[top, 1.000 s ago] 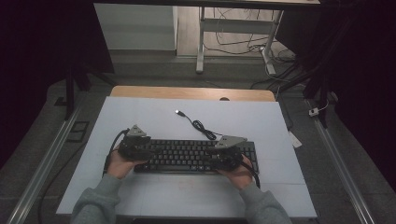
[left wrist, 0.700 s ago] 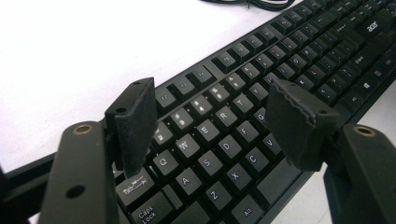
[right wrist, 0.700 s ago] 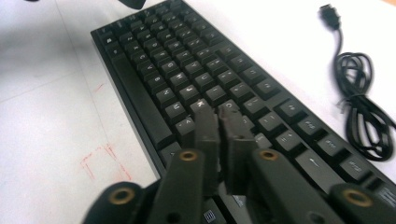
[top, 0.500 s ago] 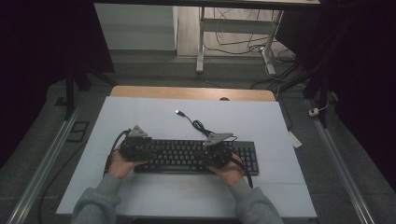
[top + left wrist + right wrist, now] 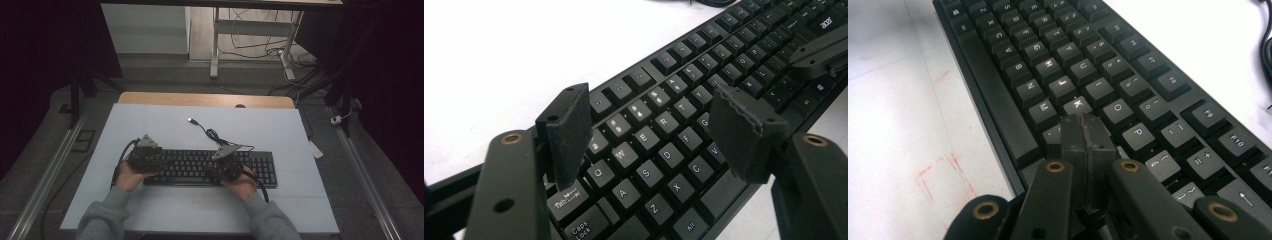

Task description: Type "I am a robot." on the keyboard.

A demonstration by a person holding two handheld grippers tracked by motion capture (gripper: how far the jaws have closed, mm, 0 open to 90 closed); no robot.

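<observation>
- One black keyboard (image 5: 200, 167) lies on your table (image 5: 165, 125).
- You hold two grippers: left gripper (image 5: 651, 130) wide open, empty; right gripper (image 5: 1083, 131) just closed tight, gripping nothing, over the keys.

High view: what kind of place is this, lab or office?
Probably a lab or recording bay, not an office: a white-topped table stands between dark curtains, metal rails run along the floor on either side, and loose cables lie under a bench behind. A black keyboard lies on it.

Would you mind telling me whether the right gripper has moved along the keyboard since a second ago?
Yes: the right gripper has shifted left along the keyboard, away from its number pad, its fingers closing.
</observation>
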